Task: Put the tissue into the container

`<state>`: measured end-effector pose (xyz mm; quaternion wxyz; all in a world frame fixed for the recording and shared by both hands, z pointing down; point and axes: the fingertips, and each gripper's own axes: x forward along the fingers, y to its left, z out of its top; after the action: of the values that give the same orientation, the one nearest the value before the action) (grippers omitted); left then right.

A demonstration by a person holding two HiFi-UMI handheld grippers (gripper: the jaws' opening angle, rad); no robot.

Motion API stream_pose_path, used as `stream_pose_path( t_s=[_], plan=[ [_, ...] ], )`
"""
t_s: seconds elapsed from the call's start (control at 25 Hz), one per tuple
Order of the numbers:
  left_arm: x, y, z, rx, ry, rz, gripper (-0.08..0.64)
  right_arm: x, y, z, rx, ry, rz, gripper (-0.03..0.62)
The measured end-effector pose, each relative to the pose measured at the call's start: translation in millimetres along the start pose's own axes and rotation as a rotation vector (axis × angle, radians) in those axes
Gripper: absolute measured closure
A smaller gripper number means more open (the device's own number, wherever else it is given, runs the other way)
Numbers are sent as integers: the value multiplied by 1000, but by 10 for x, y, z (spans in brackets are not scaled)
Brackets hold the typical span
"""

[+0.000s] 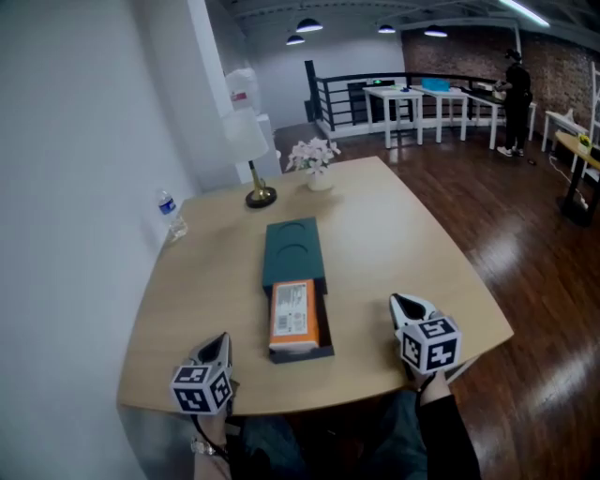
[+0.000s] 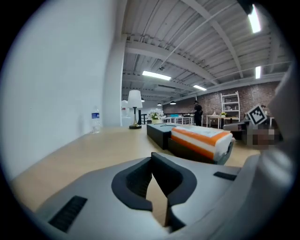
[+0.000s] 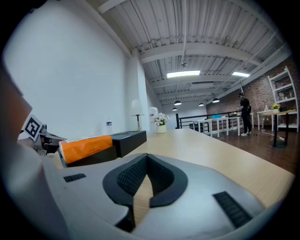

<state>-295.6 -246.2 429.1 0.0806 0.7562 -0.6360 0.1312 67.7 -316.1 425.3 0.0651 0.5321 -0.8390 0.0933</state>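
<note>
Even, dimmish light from ceiling lamps — soft shadows; gripper views round-vignetted (fisheye), near edges blurred.

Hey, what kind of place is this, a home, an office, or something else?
Likely an open loft-style workspace or studio, not a home: a brick wall, pendant lamps overhead, and white tables behind a black railing, with a person standing there.

We hold the left gripper at the lower left of the head view and the right gripper at the lower right, well apart, both pointing up the frame. Each gripper's jaws meet at the tips with nothing between them. Our right forearm runs to the bottom edge. Our left hand shows only partly.
</note>
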Motion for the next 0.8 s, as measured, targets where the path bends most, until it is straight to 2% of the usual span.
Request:
stream_pose_path(
  t_s=[0.12, 0.32, 0.56, 0.8],
  plan=[
    [46, -18, -25, -15, -4, -19, 560, -7, 3, 4, 2, 3, 3, 588],
    [71, 35, -13, -86, -19, -33, 560, -21, 9, 18, 7, -2, 7, 588],
    [41, 41, 7, -97, -37, -34, 560, -15, 6, 28, 8, 1, 5, 589],
    [81, 38, -27, -91, -16, -31, 560, -12, -6, 19, 8, 6, -3, 591]
  ],
)
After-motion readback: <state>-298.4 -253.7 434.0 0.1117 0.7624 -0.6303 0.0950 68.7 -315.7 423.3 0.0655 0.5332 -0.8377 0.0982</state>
